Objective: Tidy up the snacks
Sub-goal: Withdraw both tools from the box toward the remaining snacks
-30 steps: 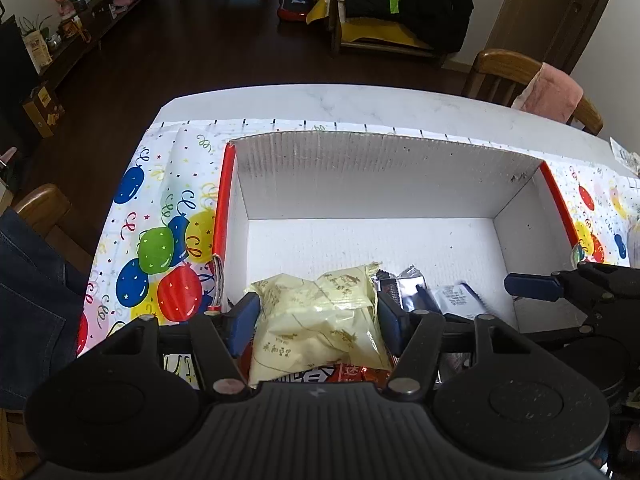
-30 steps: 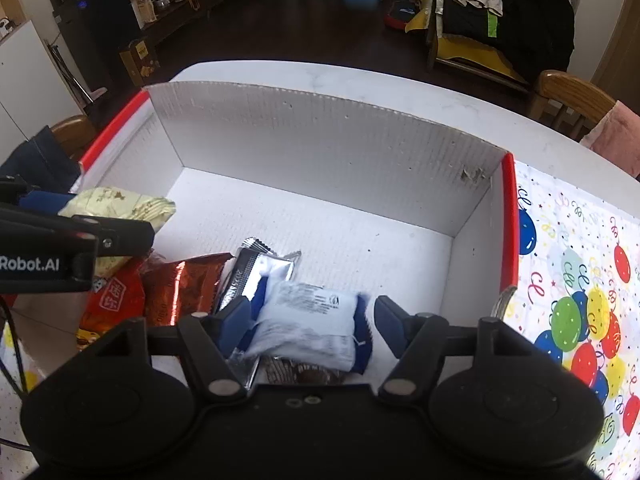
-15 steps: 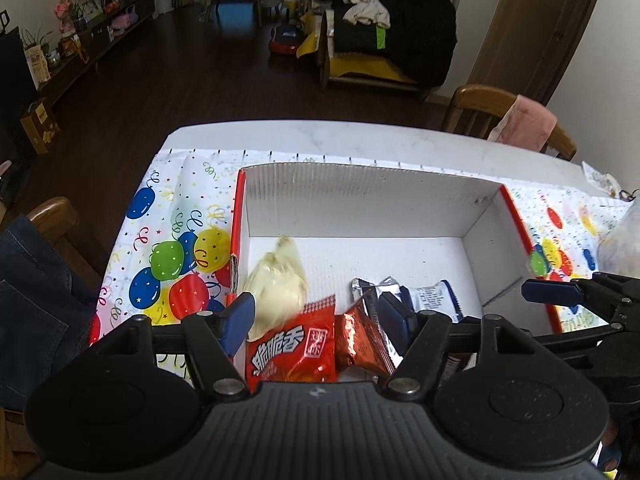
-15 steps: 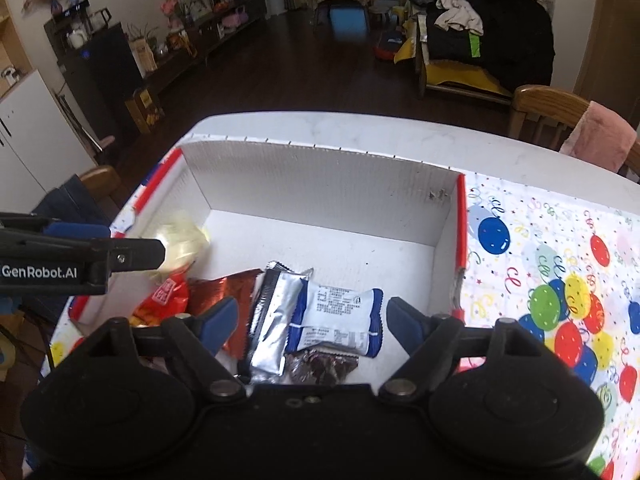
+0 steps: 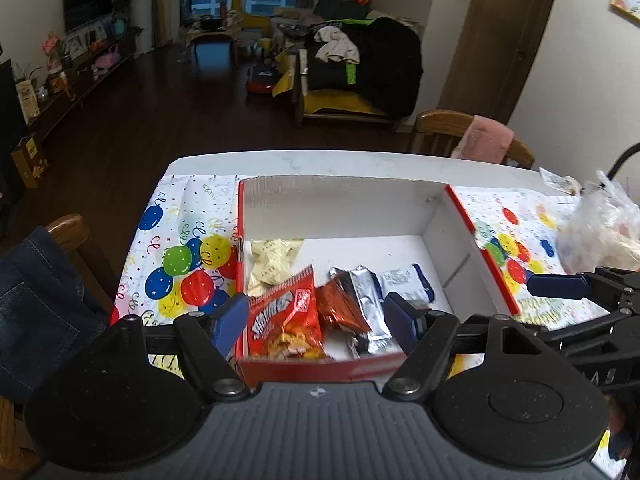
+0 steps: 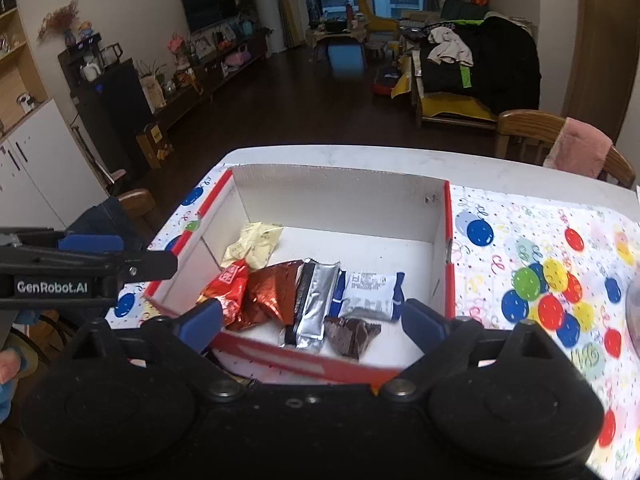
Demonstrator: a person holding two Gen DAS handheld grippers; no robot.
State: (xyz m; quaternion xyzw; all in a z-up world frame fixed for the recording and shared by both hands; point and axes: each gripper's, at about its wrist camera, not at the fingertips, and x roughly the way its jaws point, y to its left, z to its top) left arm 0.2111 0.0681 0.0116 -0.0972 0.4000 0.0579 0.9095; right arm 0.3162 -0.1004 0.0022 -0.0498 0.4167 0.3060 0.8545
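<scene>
The bench (image 5: 360, 162) carries a balloon cloth (image 6: 540, 248) and a big white box (image 6: 340, 196) with red edges. The snacks lie inside it, near the front: a pale yellow bag (image 5: 274, 262), a red bag (image 5: 286, 322), a shiny brown pack (image 6: 272, 290), a silver pack (image 6: 316, 300), a white and blue pack (image 6: 370, 290) and a small dark one (image 6: 352, 332). They look light, soft and crinkly, so a pinch on a sealed edge should hold best. The left gripper (image 5: 318, 318) and right gripper (image 6: 312, 320) have just been opening; both are spread wide and hold nothing.
</scene>
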